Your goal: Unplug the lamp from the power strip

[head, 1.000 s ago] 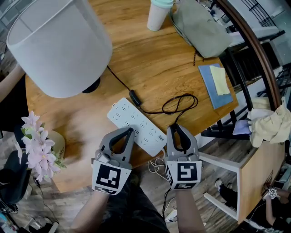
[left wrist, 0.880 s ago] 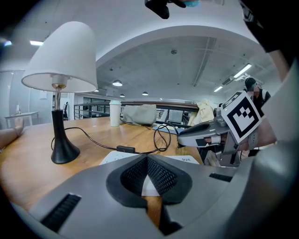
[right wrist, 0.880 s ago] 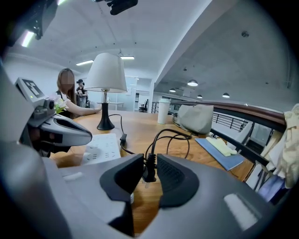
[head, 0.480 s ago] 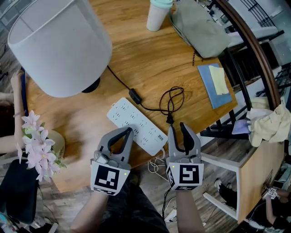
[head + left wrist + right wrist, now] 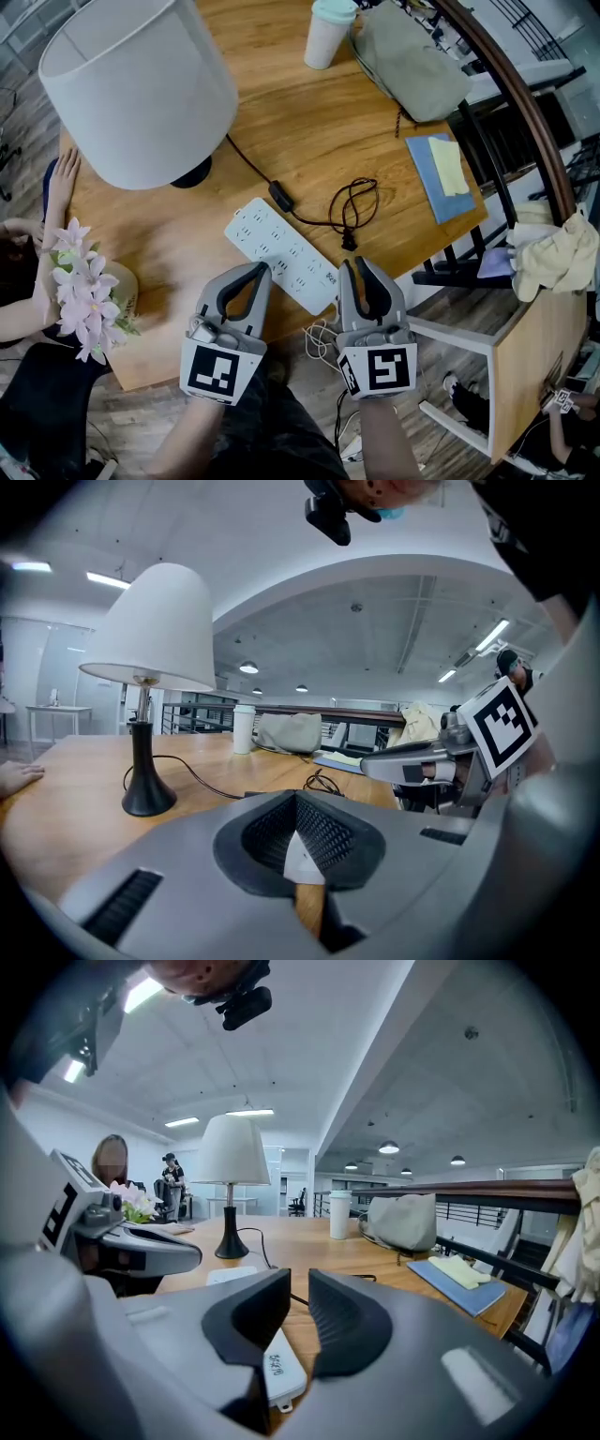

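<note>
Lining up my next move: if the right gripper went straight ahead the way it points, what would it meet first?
Probably the lamp cord's loose plug, with the coiled cord just beyond; depth is unclear. The right gripper is closing its jaws on nothing; the power strip lies to its left.

This is an open-plan office, as far as I can see from here. Above the round wooden table (image 5: 309, 122) spreads a bare concrete ceiling (image 5: 422, 1063) with strip lights (image 5: 187, 1121) and round downlights (image 5: 389, 1147). Beyond the table's far side are an office chair (image 5: 298, 1202) and people standing (image 5: 172, 1183). A dark railing (image 5: 511, 84) curves past its edge. On the table sit a lidded cup (image 5: 328, 33), a grey bag (image 5: 412, 56) and a blue notebook (image 5: 441, 178)
</note>
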